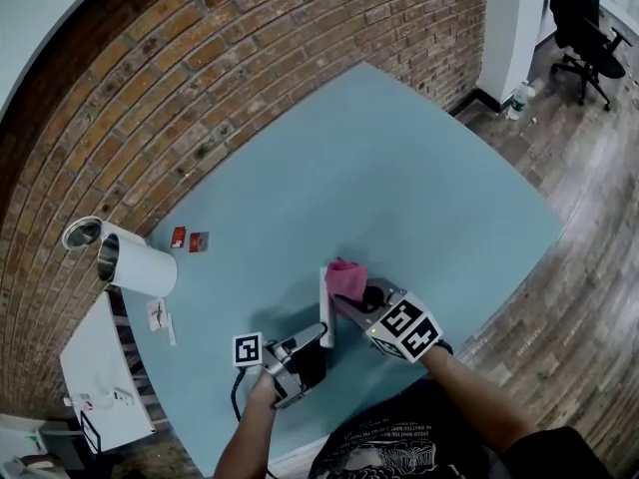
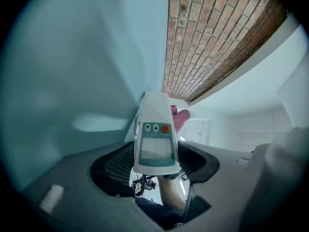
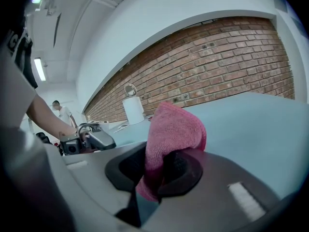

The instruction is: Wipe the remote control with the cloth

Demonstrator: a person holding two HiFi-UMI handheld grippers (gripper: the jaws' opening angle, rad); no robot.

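At a blue table (image 1: 419, 168), a person works with a gripper in each hand. The left gripper (image 1: 318, 342) has its jaws set wide and clamped on the lower end of a white remote control (image 1: 325, 307). In the left gripper view the remote control (image 2: 155, 134) stands up between the jaws (image 2: 154, 167), its buttons and small screen facing the camera.

The right gripper (image 1: 351, 302) is closed on a bunched pink cloth (image 1: 347, 277). In its own view the cloth (image 3: 171, 134) fills the gap between the jaws (image 3: 159, 170) and mounds up above them. The cloth sits against the far end of the remote control on its right side, and a pink fold (image 2: 181, 119) shows behind the top of the remote. The left gripper (image 3: 89, 139) is near on the left in the right gripper view.

Both grippers work close to the table's near edge, just in front of the person. Beyond them the tabletop runs bare to the brick wall (image 1: 300, 58) and out to the right edge, where a wooden floor (image 1: 589, 218) begins. A white cup (image 1: 135, 265) and two small red items (image 1: 190, 239) sit by the table's left edge, well apart from the grippers. An office chair (image 1: 584, 18) stands far off.
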